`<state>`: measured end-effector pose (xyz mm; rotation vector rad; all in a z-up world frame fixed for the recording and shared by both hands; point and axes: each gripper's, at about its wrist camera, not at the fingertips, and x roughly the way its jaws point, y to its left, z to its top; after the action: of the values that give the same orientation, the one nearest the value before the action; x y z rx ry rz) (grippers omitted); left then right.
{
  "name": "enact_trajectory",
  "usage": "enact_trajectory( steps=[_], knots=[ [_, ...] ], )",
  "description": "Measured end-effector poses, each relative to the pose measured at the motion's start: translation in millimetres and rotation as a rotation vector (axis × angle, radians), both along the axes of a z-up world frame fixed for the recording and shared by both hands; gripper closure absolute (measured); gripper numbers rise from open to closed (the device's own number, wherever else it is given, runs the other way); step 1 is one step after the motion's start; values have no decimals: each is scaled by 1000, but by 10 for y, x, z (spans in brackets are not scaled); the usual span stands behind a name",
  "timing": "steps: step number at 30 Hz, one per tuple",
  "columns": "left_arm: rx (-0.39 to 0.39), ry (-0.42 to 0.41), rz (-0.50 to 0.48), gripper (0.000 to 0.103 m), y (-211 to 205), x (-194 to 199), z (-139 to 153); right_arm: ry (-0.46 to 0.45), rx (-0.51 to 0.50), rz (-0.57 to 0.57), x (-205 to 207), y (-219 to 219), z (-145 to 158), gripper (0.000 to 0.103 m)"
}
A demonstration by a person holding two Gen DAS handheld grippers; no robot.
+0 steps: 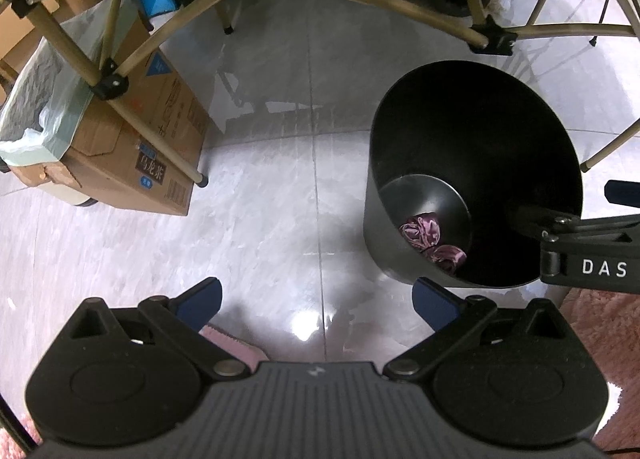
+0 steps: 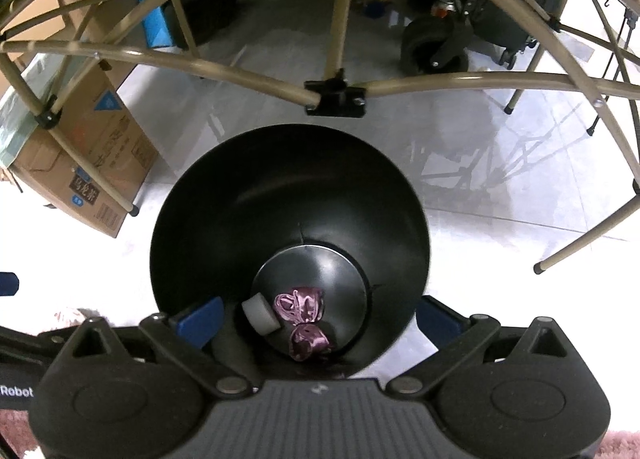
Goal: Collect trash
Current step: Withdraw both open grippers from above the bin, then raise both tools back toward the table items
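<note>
The floor (image 1: 280,187) is made of pale grey glossy tiles with thin joints, and it reflects the light and the frame above it. The black round bin (image 2: 224,227) stands on this floor and is the landmark here. Behind the bin and over it runs a frame of tan metal tubes (image 2: 248,79) with black joints; some of its legs end on the tiles to the right of the bin. To the left of the bin, well apart, stands a brown cardboard box (image 1: 152,147) with printed labels, lined with a pale green plastic bag (image 1: 36,115). Far behind the bin there is a dark cart with a black wheel (image 2: 432,47). A pink fluffy rug (image 1: 600,323) lies on the near side of the bin, just beside its base.

Inside the bin, on its bottom, lies a crumpled piece of purple shiny wrapper (image 2: 302,317). Touching it on the left is a small grey and white block (image 2: 262,315), maybe a sponge; I cannot tell for sure.

The left hand-held gripper (image 1: 316,301) hangs over the bare tiles to the left of the bin, its blue pads spread wide and holding nothing. The right hand-held gripper (image 2: 318,317) is above the mouth of the bin, also wide and with nothing between its fingers.
</note>
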<state>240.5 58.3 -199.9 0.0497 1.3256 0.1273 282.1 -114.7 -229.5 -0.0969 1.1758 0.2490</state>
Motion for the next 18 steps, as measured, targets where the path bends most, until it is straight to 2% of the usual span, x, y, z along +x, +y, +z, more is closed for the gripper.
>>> enact_trajectory(
  steps=[8,18],
  knots=[
    [0,-50,-24,0,-110,-42,132,-37,23,-29,-113,-175,140,0],
    [-6,-213,-17,0,-172,-137,577,-156,67,-36,-321,-365,548,0]
  ],
)
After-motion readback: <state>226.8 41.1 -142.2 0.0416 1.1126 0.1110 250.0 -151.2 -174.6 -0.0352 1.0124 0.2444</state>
